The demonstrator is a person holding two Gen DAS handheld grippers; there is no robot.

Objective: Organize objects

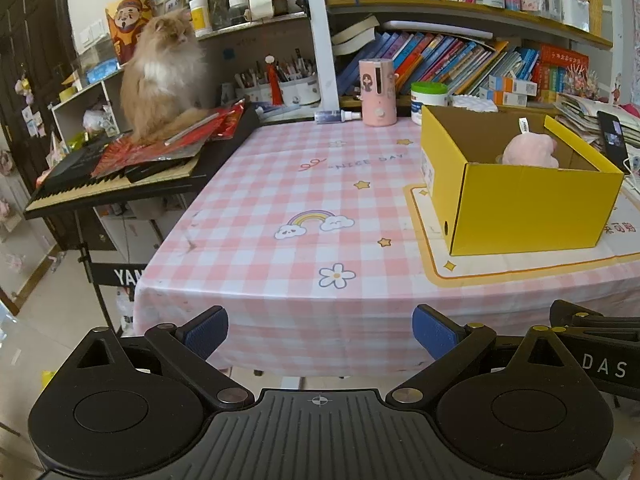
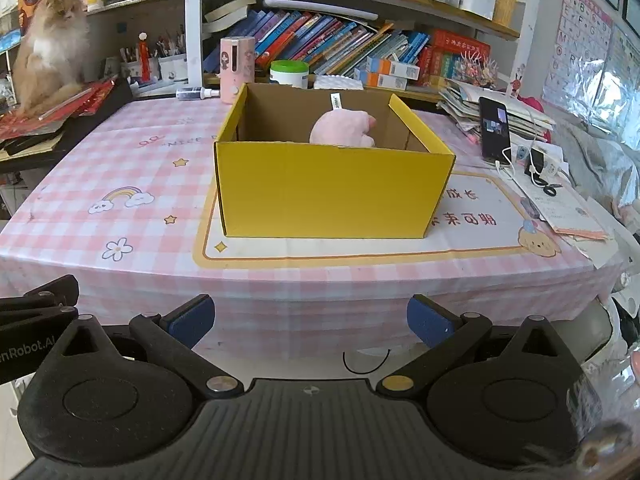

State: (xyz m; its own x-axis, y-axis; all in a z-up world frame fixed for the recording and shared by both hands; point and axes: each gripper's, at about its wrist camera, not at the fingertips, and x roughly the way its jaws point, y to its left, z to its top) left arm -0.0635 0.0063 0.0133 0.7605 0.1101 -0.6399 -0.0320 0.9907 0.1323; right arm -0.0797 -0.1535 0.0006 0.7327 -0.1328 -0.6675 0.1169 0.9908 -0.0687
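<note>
The left gripper [image 1: 320,330] hangs off the near edge of the counter [image 1: 280,184], its blue-padded fingers [image 1: 206,330] wide apart with nothing between them. The right gripper [image 2: 311,320] sits level with it at the same edge, fingers [image 2: 430,322] equally spread and bare. Part of the right gripper's body shows at the right border of the left view, so the two are close side by side.

A yellow box [image 2: 332,192] stands open on a white mat [image 2: 360,246] on the pink checked cloth, straight ahead of the right gripper and to the right of the left one. Inside it, toward the back, lies a pink plush [image 2: 344,130] with a white tag sticking up. The box is well apart from both grippers.

Behind the box stand a pink cylinder [image 1: 378,92], a green-lidded jar [image 1: 429,98] and a small spray bottle [image 1: 334,117] lying flat. A phone [image 2: 495,128] leans upright to the right of the box. A cat [image 1: 160,80] sits on red papers over a keyboard [image 1: 100,184] beside the counter's left end.
</note>
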